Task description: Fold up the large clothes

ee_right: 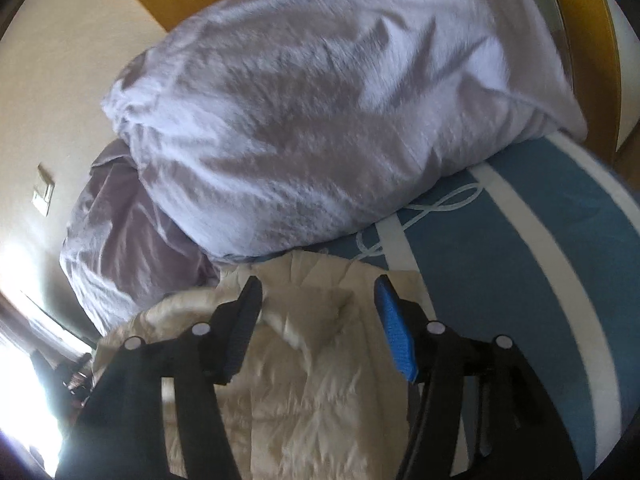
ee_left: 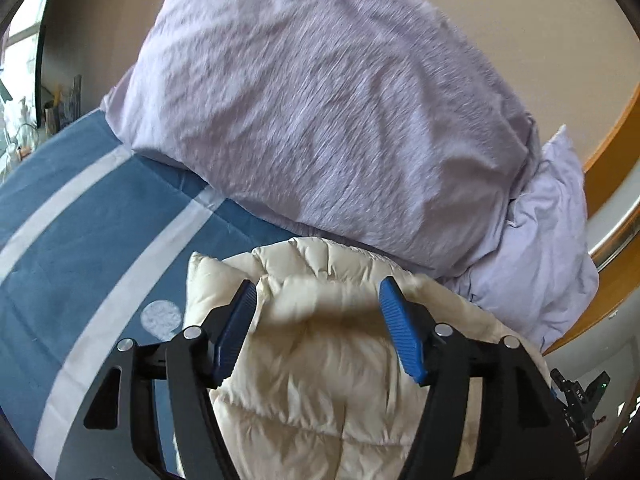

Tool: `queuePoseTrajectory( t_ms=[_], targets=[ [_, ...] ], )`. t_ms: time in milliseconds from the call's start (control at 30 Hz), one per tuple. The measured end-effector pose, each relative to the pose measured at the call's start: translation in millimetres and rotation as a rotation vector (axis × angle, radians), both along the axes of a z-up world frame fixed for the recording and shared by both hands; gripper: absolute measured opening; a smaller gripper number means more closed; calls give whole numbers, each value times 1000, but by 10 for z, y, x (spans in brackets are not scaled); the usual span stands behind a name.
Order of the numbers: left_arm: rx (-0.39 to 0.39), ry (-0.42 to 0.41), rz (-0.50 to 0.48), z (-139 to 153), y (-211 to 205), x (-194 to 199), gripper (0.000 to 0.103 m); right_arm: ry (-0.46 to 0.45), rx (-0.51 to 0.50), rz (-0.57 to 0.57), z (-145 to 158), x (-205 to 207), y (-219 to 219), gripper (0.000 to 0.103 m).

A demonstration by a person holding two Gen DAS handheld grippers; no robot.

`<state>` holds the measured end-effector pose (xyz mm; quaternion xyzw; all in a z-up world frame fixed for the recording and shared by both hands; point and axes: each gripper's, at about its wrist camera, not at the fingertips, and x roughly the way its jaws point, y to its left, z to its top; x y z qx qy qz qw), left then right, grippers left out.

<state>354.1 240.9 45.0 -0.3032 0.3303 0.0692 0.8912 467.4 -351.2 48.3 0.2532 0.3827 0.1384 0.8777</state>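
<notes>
Bed [ee_left: 72,216] w/ blue sheet, white stripes; beige wall behind, wood headboard [ee_left: 612,152] at far right in left view. Lilac duvet [ee_left: 320,112] bunched at far end, second lilac bundle [ee_left: 552,240] beside it. Cream puffer jacket [ee_left: 320,360] lies on bed at near edge, its far edge touching duvet. Left claw [ee_left: 318,296]: jaws wide apart, jacket below and between, pads not pressing it. Right claw [ee_right: 318,294]: jaws wide apart over jacket [ee_right: 304,360], no grip seen. Frames blurred.
</notes>
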Motion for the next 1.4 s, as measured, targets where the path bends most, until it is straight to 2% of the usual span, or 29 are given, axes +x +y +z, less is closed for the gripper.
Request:
queuePoseTrajectory(
  t_ms=[133, 300, 400, 500, 700, 833, 933, 1133, 1400],
  targets=[
    [12, -8, -14, 66, -32, -252, 65, -37, -55, 44, 152, -313, 59, 58],
    [90, 4, -43, 64, -205, -482, 69, -52, -170, 111, 191, -583, 274, 58],
    [135, 32, -64, 14, -351, -498, 69, -38, -200, 128, 160, -597, 431, 58],
    [181, 46, -87, -25, -518, -445, 69, -48, -261, 140, 152, -576, 602, 58],
    [335, 42, -104, -69, -890, -210, 71, -60, -402, 138, 31, -345, 926, 58],
    [460, 51, -96, -144, -1074, 25, 71, -51, -474, 129, -96, -167, 1059, 58],
    [512, 68, -78, -223, -1095, 207, 71, -41, -517, 121, -197, -43, 1121, 58],
    [463, 142, -19, -447, -830, 497, 71, -27, -571, 98, -337, 170, 1218, 59],
    [499, 179, 38, -649, -621, 639, 71, -9, -631, 54, -563, 367, 1327, 68]
  ],
)
